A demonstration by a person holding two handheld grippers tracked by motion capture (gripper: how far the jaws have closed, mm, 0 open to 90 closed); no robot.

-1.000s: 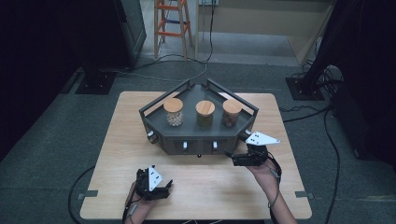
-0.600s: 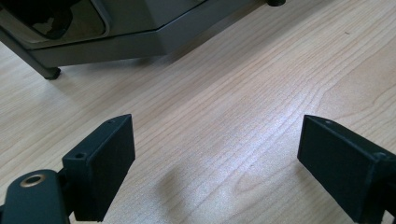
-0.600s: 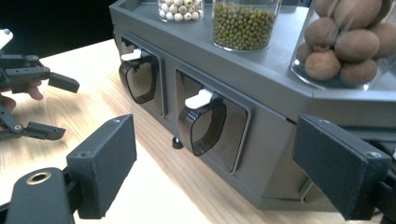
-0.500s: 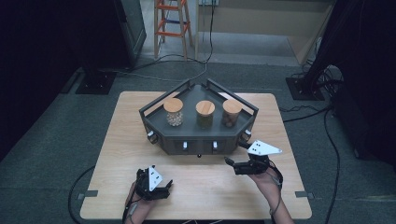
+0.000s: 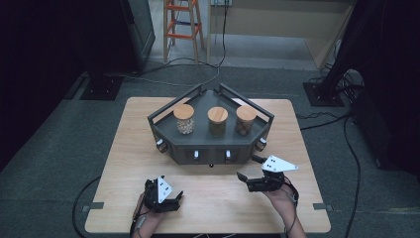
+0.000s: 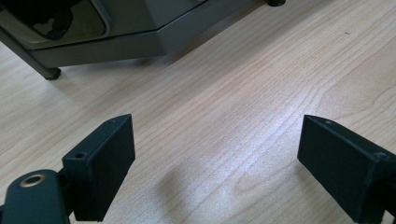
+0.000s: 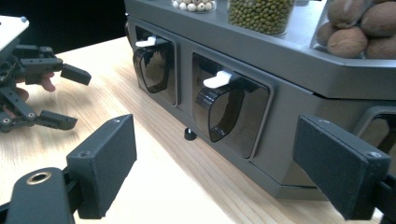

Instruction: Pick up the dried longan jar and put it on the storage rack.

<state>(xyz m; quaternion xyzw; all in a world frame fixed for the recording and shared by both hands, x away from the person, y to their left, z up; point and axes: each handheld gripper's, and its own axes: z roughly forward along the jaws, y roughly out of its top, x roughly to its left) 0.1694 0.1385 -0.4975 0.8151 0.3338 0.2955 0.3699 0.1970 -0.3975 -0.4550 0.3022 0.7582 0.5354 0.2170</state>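
right gripper view: right gripper (image 7: 215, 168) gapes empty beside the grey dispenser (image 7: 299, 88).

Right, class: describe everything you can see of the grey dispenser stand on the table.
The dispenser stand is a dark grey, angular, metal-looking unit with a raised rail. It stands on short feet on the wooden table. Three cork-lidded jars sit on top, holding pale beads, green beans and brown nuts. Its front faces have recessed dark cups with white levers. No gripper touches it.
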